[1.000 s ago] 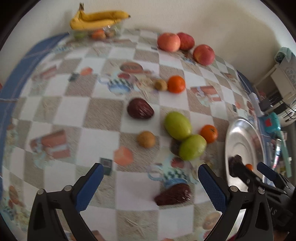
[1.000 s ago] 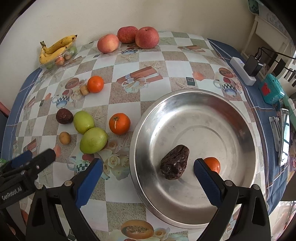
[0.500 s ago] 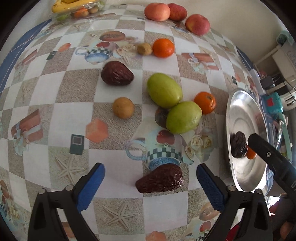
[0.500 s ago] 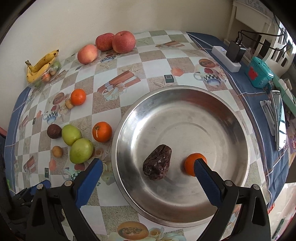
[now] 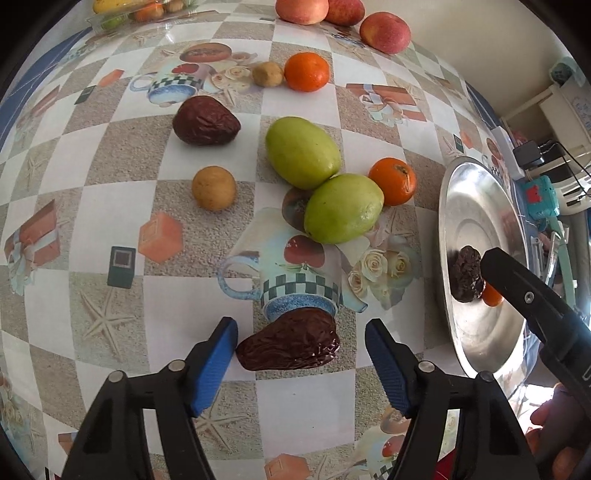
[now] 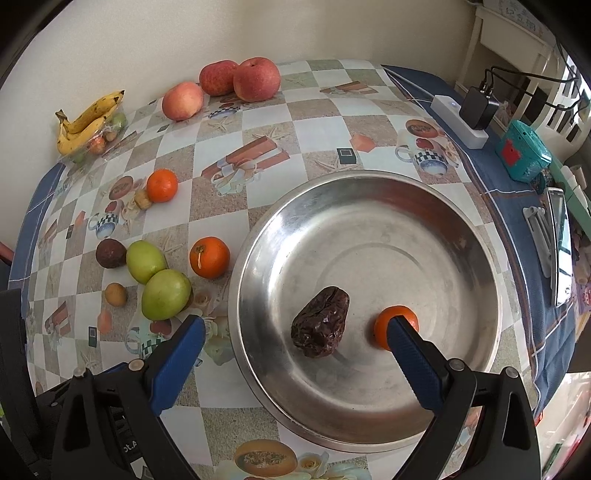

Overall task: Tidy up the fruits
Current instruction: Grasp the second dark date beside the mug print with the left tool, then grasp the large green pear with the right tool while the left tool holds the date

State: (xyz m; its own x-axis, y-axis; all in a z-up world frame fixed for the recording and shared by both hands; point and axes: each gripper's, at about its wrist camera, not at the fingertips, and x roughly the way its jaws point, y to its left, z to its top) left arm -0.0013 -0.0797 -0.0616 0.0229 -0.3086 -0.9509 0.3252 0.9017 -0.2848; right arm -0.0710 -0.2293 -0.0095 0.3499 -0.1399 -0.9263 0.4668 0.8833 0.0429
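So our left gripper [image 5: 300, 350] stands wide around a dark date [image 5: 290, 345] on the cloth, unclamped; our right gripper [image 6: 295, 341] hangs wide over the pan [image 6: 476, 236], which holds one date [image 6: 320, 326] and one mandarin [image 6: 384, 325]. Farther off, green fruits [image 5: 303, 151], oranges [image 5: 393, 181] and apples [image 5: 384, 32] wait unsorted.

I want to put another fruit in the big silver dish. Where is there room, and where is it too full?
The far half of the silver dish is bare, beyond the wrinkled dark fruit and small orange. On the cloth, the two green fruits and orange left of the dish crowd together.
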